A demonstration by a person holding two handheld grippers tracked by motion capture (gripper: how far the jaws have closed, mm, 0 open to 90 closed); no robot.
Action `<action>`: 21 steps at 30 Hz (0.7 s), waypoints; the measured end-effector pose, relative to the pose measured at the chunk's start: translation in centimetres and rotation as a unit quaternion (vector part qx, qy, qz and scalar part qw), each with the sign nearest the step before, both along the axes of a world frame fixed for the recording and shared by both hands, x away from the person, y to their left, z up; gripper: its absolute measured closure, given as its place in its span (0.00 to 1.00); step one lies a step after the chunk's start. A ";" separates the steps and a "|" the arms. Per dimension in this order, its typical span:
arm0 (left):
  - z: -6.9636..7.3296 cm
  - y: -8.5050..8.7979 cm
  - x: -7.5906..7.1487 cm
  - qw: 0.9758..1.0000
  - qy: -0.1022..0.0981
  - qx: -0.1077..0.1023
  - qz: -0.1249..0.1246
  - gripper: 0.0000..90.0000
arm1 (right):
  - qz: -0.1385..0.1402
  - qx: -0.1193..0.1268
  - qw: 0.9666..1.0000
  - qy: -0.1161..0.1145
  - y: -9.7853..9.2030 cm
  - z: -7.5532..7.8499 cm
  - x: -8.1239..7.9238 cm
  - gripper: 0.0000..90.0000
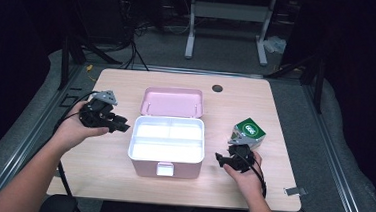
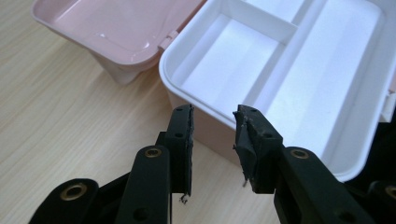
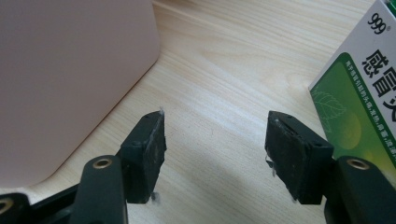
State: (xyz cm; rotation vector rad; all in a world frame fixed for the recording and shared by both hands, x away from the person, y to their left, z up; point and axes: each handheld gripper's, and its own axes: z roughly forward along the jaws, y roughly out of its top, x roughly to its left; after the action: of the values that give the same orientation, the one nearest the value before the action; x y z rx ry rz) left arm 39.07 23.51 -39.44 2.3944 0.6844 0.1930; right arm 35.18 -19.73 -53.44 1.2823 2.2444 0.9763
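A left gripper point(image 1: 117, 126) was held with jaws parted and empty just left of one pink storage box point(image 1: 166, 152), whose single lid point(image 1: 172, 102) lay tipped back and whose white tray point(image 2: 280, 70) was split into three empty compartments. If that gripper were swung inward, the box's near rim could be knocked and the box shoved across the desk point(image 1: 120, 181). To the right, one green-and-white medicine carton point(image 1: 248, 132) stood tilted beside the right gripper point(image 1: 226, 159), spread wide and holding nothing; a grasp on a corner could be judged likely to slip or topple it.
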 end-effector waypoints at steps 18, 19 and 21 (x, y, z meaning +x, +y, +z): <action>0.4 -6.1 1.4 0.989 0.022 0.096 -0.110 0.76 | 0.001 -0.001 1.000 -0.001 -0.1 0.0 0.1 0.42; 0.4 -6.4 1.5 0.988 0.025 0.096 -0.115 0.76 | 0.001 -0.001 1.000 -0.001 -0.1 0.0 0.1 0.42; 0.2 -6.9 1.6 0.986 0.026 0.104 -0.126 0.76 | 0.001 0.000 1.000 0.000 -0.1 0.0 0.1 0.42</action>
State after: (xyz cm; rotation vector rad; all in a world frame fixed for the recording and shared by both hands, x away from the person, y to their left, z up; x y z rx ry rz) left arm 40.68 16.59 -39.25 2.6678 0.3946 0.1000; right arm 35.26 -19.86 -53.46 1.2802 2.2472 0.9756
